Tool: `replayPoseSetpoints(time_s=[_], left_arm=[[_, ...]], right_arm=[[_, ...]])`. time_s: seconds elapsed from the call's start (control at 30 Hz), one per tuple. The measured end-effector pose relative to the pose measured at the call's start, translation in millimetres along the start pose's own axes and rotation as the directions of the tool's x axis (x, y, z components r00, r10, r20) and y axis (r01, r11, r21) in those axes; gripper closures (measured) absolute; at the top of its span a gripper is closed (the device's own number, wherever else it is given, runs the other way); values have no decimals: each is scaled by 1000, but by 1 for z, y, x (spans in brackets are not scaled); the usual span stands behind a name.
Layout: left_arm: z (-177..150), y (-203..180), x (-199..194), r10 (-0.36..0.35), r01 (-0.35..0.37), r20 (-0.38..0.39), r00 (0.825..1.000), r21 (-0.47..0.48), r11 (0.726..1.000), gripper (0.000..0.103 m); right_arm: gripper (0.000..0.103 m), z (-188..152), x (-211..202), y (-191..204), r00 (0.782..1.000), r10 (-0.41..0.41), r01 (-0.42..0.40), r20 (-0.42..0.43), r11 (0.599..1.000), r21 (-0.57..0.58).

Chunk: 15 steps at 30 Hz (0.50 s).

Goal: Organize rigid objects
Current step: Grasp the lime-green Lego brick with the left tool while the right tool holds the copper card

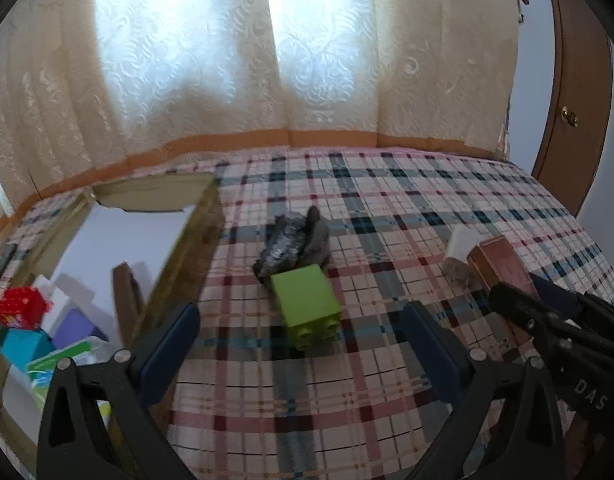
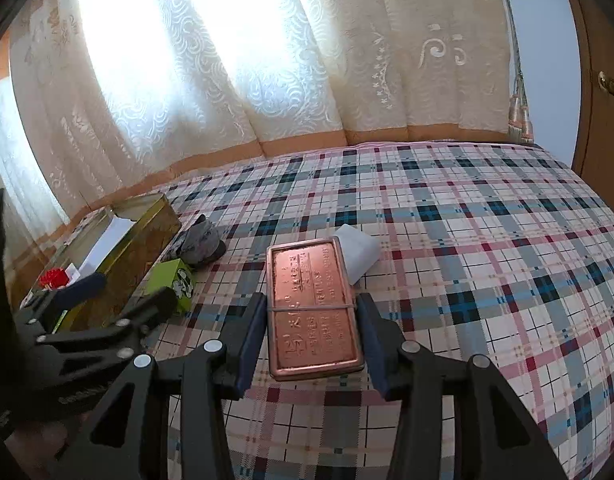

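The copper tin sits between the pads of your right gripper, which grips it by its long sides above the plaid bed; keep it level as you carry it toward the open gold box at the left. It is flat, rectangular, embossed with lettering and banded by an elastic. Your left gripper is spread wide and empty, poised over the green block beside a dark crumpled wrapper.
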<state>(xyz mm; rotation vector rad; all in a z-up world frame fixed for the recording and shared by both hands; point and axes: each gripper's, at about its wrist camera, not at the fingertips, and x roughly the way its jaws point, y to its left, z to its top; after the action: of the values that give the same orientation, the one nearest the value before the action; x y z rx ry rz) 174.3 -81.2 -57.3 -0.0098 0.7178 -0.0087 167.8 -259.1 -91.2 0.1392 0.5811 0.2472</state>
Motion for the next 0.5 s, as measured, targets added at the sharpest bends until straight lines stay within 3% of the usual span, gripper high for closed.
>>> replayPoseSetpoints(time_s=[0.3, 0.47, 0.5], left_arm=[[7, 1, 17, -15, 14, -37, 999, -25, 1000, 23], [3, -3, 8, -94, 93, -18, 995, -35, 995, 23], [2, -7, 12, -70, 69, -42, 997, -19, 997, 23]], right_arm=[[55, 0, 3, -1, 1000, 22, -22, -5, 1000, 9], [55, 0, 4, -2, 1000, 25, -25, -10, 1000, 9], [55, 0, 4, -2, 1000, 25, -25, -10, 1000, 9]])
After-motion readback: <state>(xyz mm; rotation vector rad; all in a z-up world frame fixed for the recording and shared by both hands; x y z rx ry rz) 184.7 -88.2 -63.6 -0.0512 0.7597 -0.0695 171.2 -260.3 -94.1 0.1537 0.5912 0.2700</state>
